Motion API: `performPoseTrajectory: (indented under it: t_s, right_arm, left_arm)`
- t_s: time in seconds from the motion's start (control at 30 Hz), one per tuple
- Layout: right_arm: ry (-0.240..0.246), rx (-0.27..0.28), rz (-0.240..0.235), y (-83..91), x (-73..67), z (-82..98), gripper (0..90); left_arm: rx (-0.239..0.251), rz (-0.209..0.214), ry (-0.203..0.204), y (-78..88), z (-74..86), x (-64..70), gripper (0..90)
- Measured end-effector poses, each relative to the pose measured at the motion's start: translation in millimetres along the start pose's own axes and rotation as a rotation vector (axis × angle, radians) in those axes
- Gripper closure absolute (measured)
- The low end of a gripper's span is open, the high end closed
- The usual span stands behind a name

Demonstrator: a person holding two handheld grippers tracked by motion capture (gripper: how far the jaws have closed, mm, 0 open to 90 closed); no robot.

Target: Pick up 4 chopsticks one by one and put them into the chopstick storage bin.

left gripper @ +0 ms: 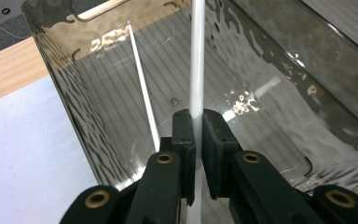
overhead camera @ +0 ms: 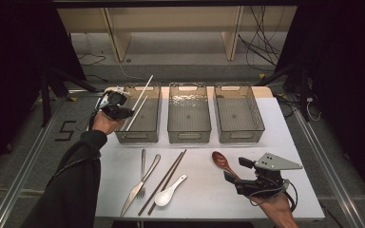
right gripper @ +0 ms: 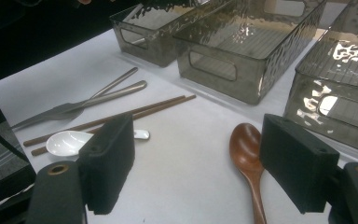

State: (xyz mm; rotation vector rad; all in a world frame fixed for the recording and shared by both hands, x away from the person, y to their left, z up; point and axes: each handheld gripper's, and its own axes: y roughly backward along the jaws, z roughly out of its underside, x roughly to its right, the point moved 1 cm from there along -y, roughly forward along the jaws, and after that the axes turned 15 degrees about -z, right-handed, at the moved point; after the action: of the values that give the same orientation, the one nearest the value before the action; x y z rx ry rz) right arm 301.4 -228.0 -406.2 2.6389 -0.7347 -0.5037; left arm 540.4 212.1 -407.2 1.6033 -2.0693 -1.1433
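Note:
My left gripper [overhead camera: 123,112] hovers at the left rim of the left smoky plastic bin [overhead camera: 139,134]. In the left gripper view, my left gripper [left gripper: 196,123] is shut on a white chopstick [left gripper: 197,60] that runs up over the bin [left gripper: 279,79]. A second white chopstick [left gripper: 142,88] leans inside the bin, apart from the jaws. My right gripper [overhead camera: 233,176] rests low at the table's front right, open, with nothing between its pads [right gripper: 109,158]. A brown wooden spoon [right gripper: 247,151] lies on the table between and beyond the jaws.
The middle bin [overhead camera: 189,134] and right bin [overhead camera: 240,135] stand in a row behind. In front lie a knife [overhead camera: 140,186], a fork [overhead camera: 142,166], a pair of brown chopsticks [overhead camera: 166,178] and a white ceramic spoon [overhead camera: 168,192]. The table edge [overhead camera: 209,218] is near.

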Motion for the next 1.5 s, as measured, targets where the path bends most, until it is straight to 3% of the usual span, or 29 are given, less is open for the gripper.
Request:
performPoseTrajectory:
  t_s: [0.1,0.3,0.43,0.57,0.67,0.87,1.03,1.13,1.33,1.5]
  right_arm:
    - [0.000,-0.001,0.000,-0.1,0.2,0.0,27.6]
    - [-0.001,0.001,0.001,0.4,0.1,0.0,27.6]
    - [-0.001,0.002,0.002,0.5,0.1,-0.1,27.6]
    - [-0.003,0.004,0.004,1.2,0.0,-0.1,27.6]
    - [-0.003,0.003,0.004,1.0,-0.3,-0.1,27.6]
    - [-0.001,0.000,0.005,0.5,-0.5,0.0,27.6]
    - [0.000,0.001,0.006,0.5,-1.0,-0.3,27.6]
    - [0.002,0.002,0.006,0.8,-0.9,-0.4,27.6]
    - [0.004,0.001,0.005,0.6,-2.0,-0.5,27.6]
    - [0.005,0.000,0.009,0.7,-2.4,-0.7,27.6]
  left_arm:
    - [-0.004,-0.009,-0.004,-1.9,1.0,0.0,82.8]
    - [-0.001,-0.008,0.034,1.9,2.6,-1.4,80.2]
    - [-0.007,0.037,0.075,12.1,3.0,-2.6,72.3]
    - [-0.019,0.084,0.083,30.9,6.7,2.2,60.7]
    - [-0.026,0.096,0.084,45.5,11.5,6.5,52.9]
    - [-0.033,0.144,0.099,64.4,24.0,17.4,42.3]
    - [-0.037,0.178,0.104,70.9,32.1,26.2,34.3]
    - [-0.032,0.171,0.106,76.7,36.7,30.6,29.4]
    - [0.003,0.190,0.086,92.3,42.7,44.1,25.2]
    - [-0.007,0.196,0.066,97.0,51.4,56.3,21.9]
